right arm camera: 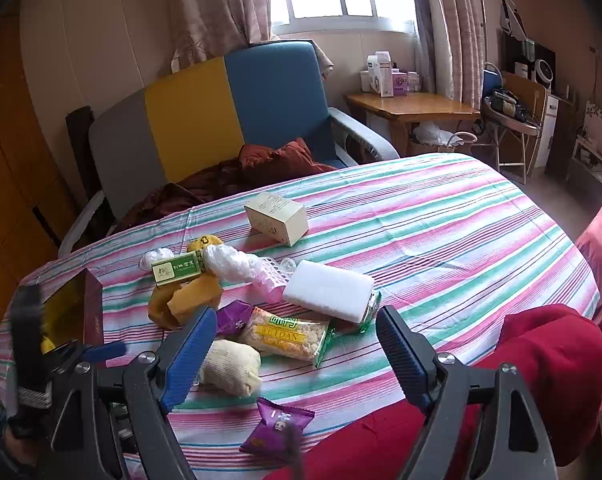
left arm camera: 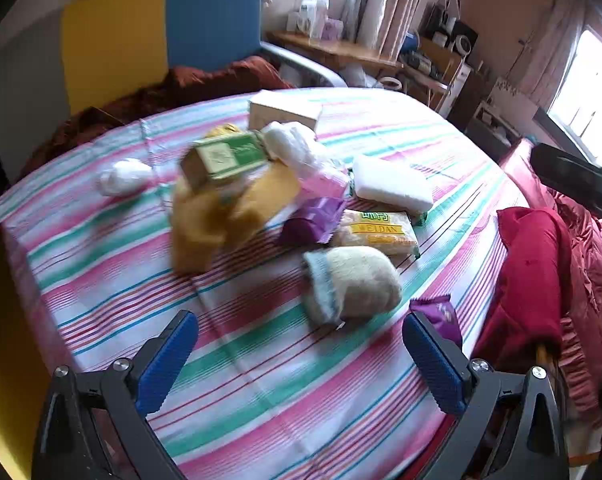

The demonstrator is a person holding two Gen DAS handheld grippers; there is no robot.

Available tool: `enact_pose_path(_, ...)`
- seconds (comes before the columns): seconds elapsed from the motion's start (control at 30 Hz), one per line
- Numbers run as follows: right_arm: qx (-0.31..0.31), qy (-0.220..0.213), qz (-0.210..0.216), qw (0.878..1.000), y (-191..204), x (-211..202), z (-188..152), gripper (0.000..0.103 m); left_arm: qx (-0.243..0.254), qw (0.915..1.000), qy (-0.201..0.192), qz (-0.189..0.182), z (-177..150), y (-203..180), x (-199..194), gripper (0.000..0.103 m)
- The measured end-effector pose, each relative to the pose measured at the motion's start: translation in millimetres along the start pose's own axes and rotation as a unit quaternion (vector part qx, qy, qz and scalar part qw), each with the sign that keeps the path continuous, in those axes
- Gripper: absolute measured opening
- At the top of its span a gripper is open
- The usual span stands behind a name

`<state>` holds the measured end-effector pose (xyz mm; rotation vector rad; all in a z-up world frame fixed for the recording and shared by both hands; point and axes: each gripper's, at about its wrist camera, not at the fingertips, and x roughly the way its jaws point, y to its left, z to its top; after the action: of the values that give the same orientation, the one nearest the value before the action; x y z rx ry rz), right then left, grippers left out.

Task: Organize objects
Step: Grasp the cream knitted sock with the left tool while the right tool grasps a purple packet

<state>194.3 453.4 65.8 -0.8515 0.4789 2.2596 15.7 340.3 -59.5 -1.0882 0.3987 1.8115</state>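
Observation:
Small items lie scattered on a striped bedsheet (right arm camera: 441,220): a green box (right arm camera: 177,268) on a yellow plush toy (right arm camera: 193,296), a white foam block (right arm camera: 329,290), a snack pack (right arm camera: 289,334), a cream rolled sock (right arm camera: 231,366), two purple packets (right arm camera: 277,428) and a beige box (right arm camera: 277,218). My right gripper (right arm camera: 297,360) hovers open above the sock and the snack pack, gripping nothing. In the left wrist view my left gripper (left arm camera: 301,360) stands wide open over bare sheet, just short of the rolled sock (left arm camera: 353,284), with a purple packet (left arm camera: 439,314) by its right finger.
A dark red open box (right arm camera: 81,312) sits at the sheet's left edge. A red cloth (right arm camera: 521,380) is bunched at the near right. Behind the bed stand a grey, yellow and blue sofa (right arm camera: 229,112) and a wooden table (right arm camera: 409,106).

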Motion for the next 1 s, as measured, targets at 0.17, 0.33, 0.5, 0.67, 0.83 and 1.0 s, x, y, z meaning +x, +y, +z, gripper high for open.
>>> enact_pose_path(0.17, 0.008, 0.005, 0.001, 1.0, -8, 3, -5, 0.084, 0.016, 0.9996, 0.024, 0.007, 18, -18, 31, 0.102)
enact_pose_path(0.33, 0.016, 0.012, -0.002, 1.0, -14, 7, -9, 0.084, 0.021, 0.9985, 0.049, 0.011, 26, -29, 58, 0.099)
enact_pose_path(0.5, 0.007, 0.025, -0.007, 1.0, -15, 11, -10, 0.084, -0.007, 0.9971, 0.063, -0.042, 21, -20, 68, 0.072)
enact_pose_path(0.67, -0.043, 0.05, -0.023, 0.998, -3, 16, -9, 0.084, 0.008, 0.9985, 0.036, -0.041, 0, -9, 41, 0.066)
enact_pose_path(0.83, -0.134, 0.139, -0.016, 0.981, 24, 37, -18, 0.084, -0.013, 0.9991, 0.018, -0.036, -28, 20, 10, 0.066)
enact_pose_path(1.0, -0.166, 0.254, -0.021, 0.953, 42, 72, -30, 0.082, -0.021, 0.9993, -0.022, -0.02, -40, 41, -30, 0.066)
